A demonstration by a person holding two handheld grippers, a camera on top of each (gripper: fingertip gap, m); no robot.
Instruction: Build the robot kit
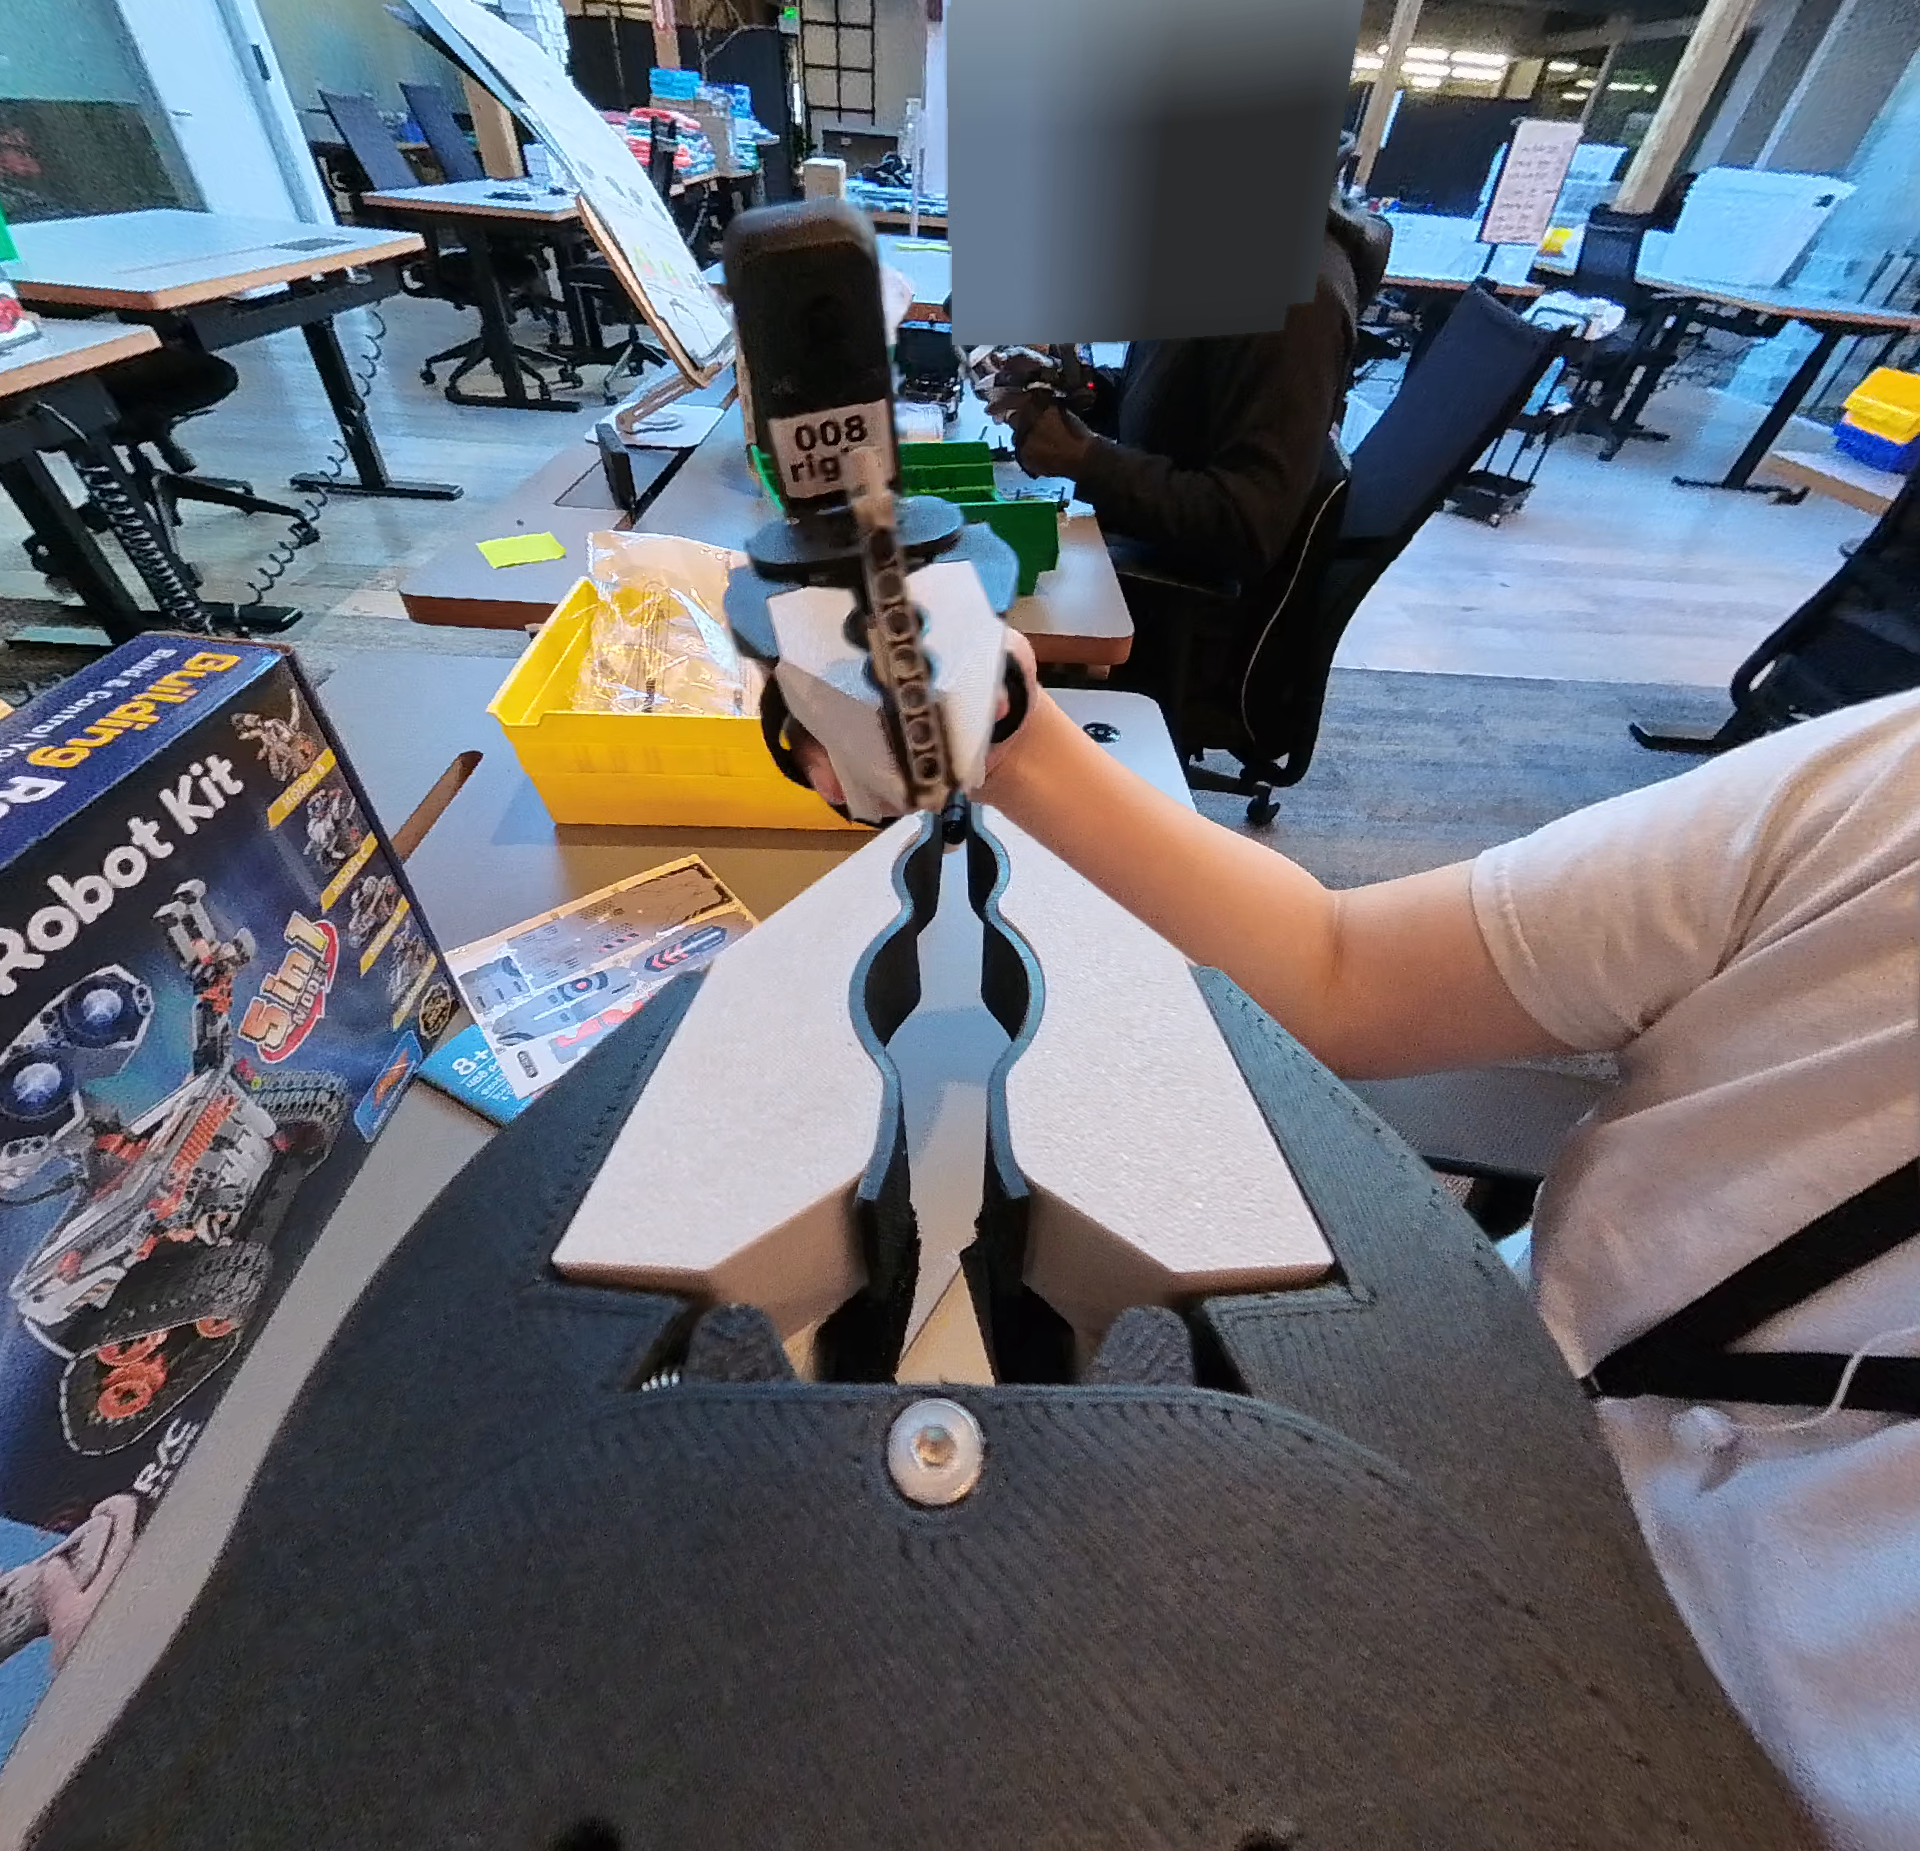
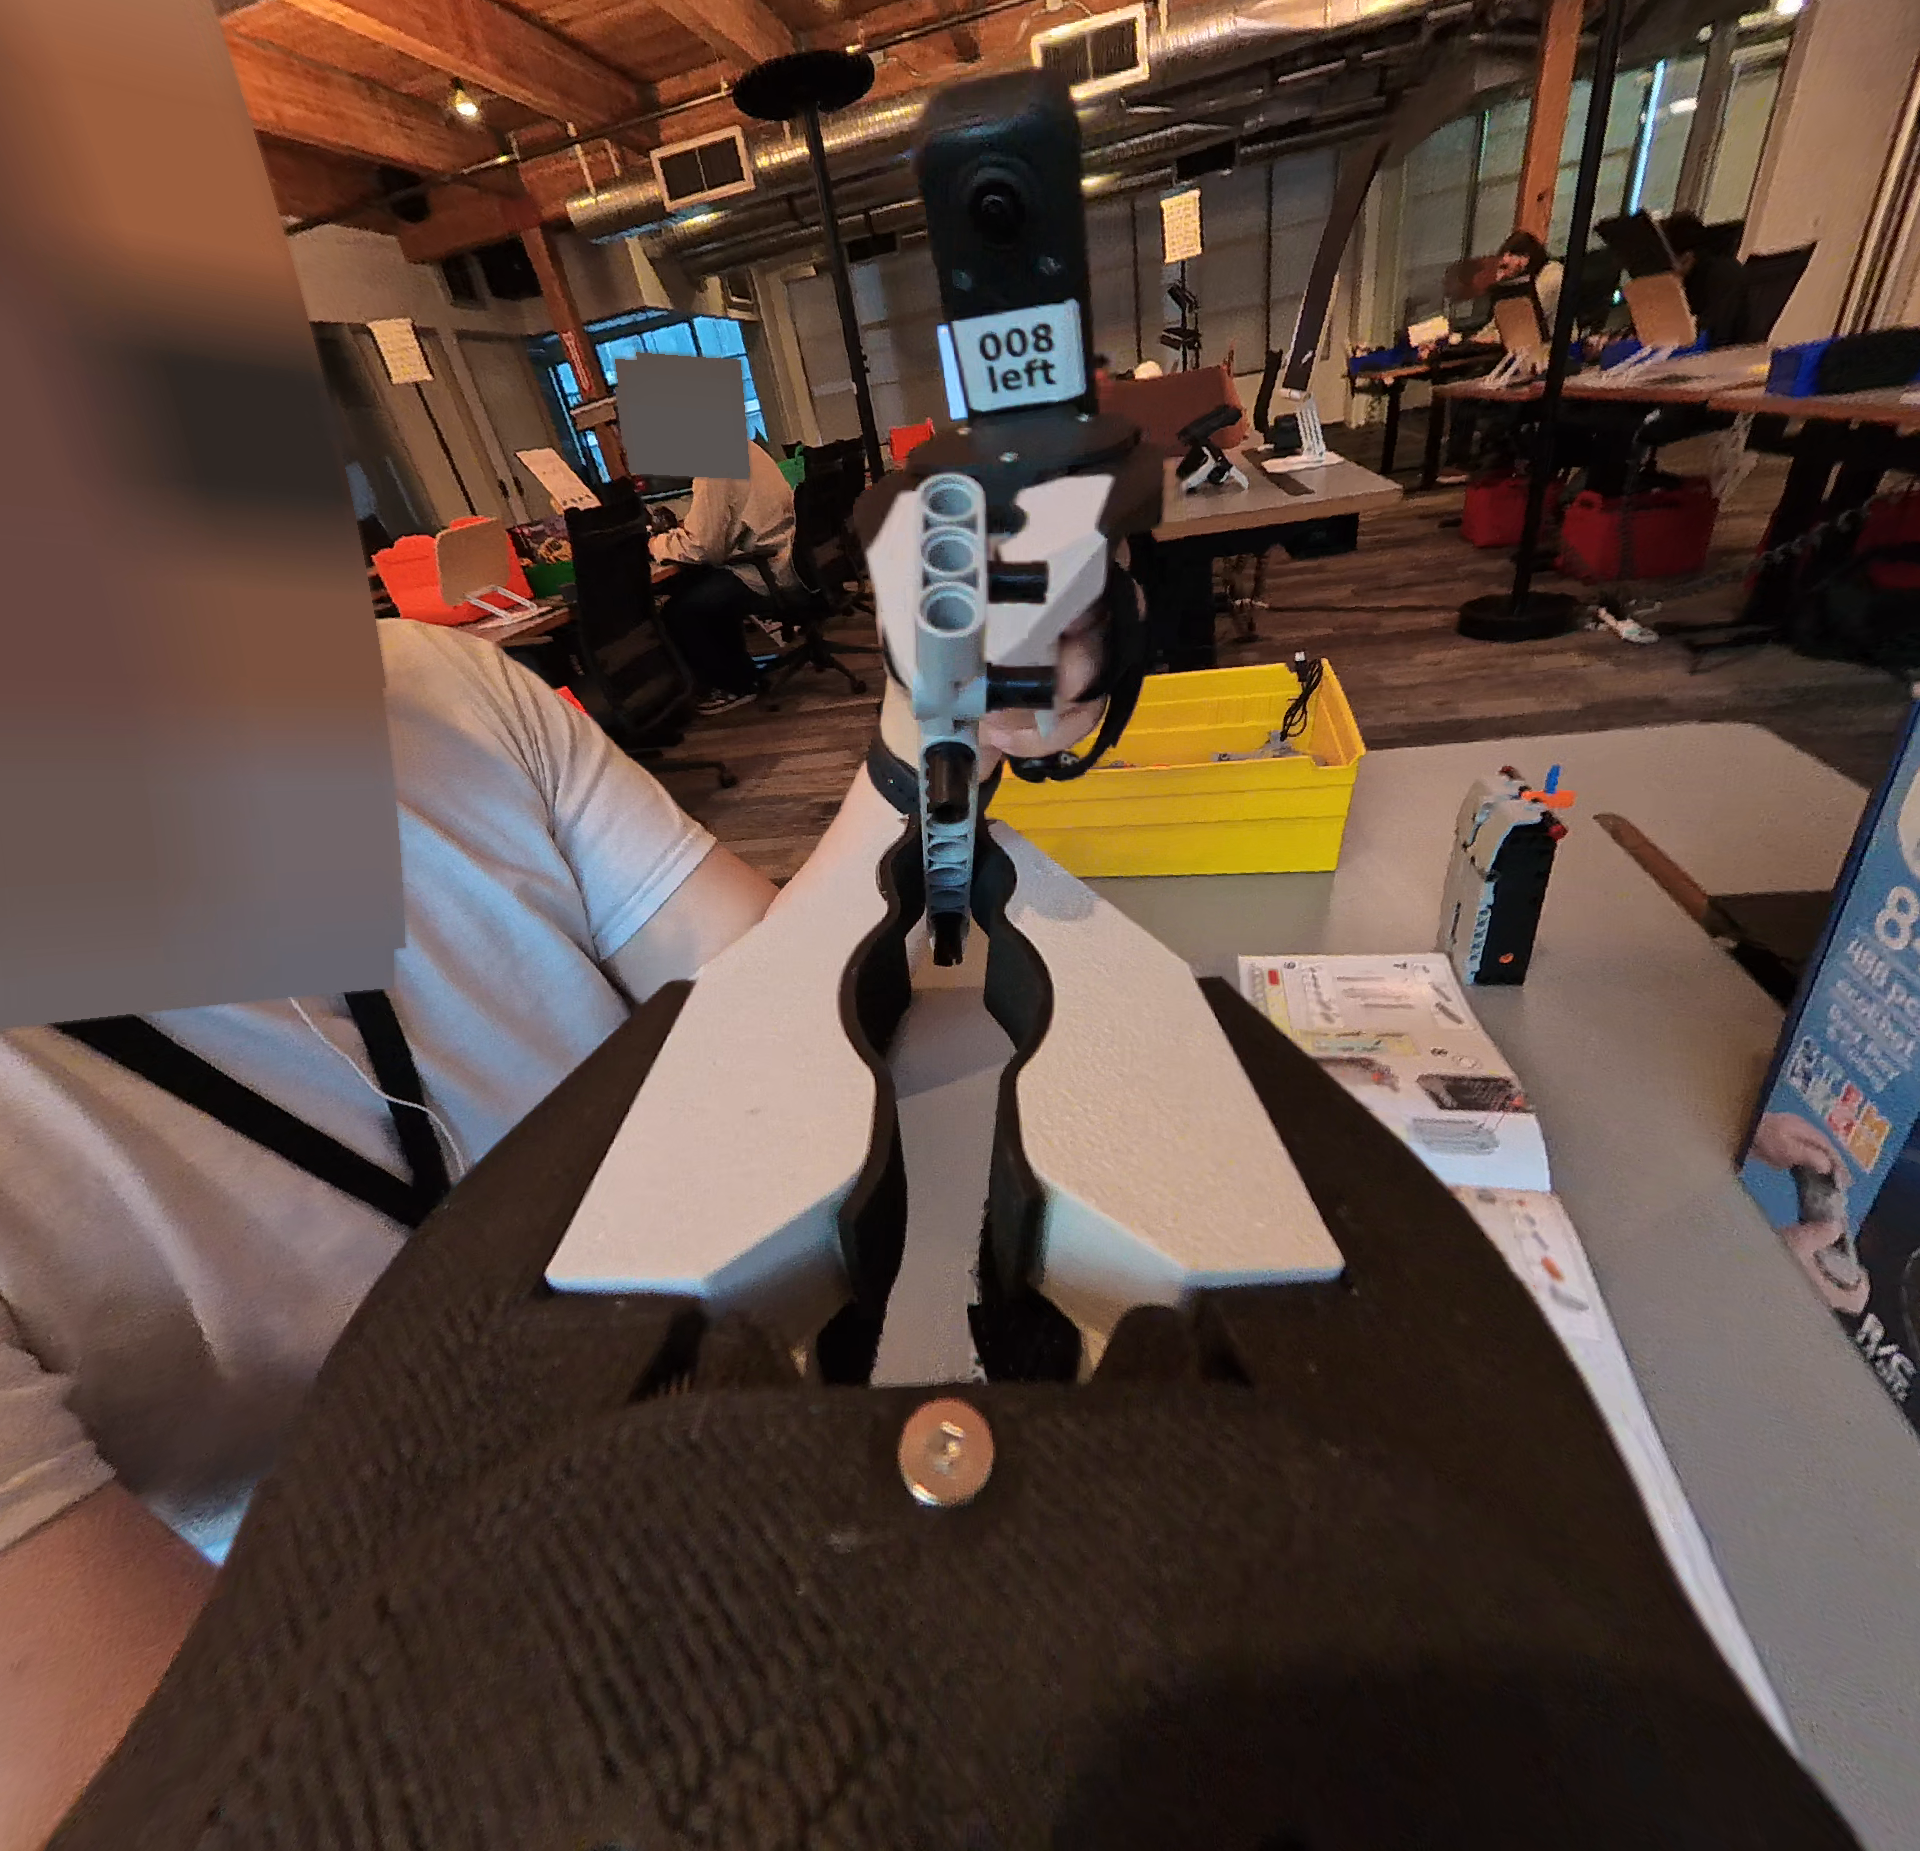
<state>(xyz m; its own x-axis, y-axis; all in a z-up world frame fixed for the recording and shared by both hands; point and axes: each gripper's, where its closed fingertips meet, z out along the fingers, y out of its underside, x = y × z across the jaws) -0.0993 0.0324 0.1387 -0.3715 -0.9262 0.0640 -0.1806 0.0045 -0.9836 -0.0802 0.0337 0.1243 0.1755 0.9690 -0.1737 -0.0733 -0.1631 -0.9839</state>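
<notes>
My right gripper (image 2: 945,913) is shut on the lower end of a grey beam with holes (image 2: 948,596), which stands up with black pins in it. In the left wrist view the right gripper (image 1: 920,762) faces me with that beam (image 1: 902,648) along its finger seam. My left gripper (image 1: 951,840) is shut on a small black pin (image 1: 951,819) right at the beam's near end. In the right wrist view the left gripper (image 2: 1013,596) sits just behind and right of the beam. Both are held above the grey table (image 2: 1662,970).
A yellow bin (image 1: 623,752) with bagged parts stands on the table behind the grippers. A blue kit box (image 1: 177,970) stands at the left, with an instruction sheet (image 1: 592,960) beside it. A grey-and-black built block (image 2: 1496,876) stands near a booklet (image 2: 1392,1053). A person sits close by.
</notes>
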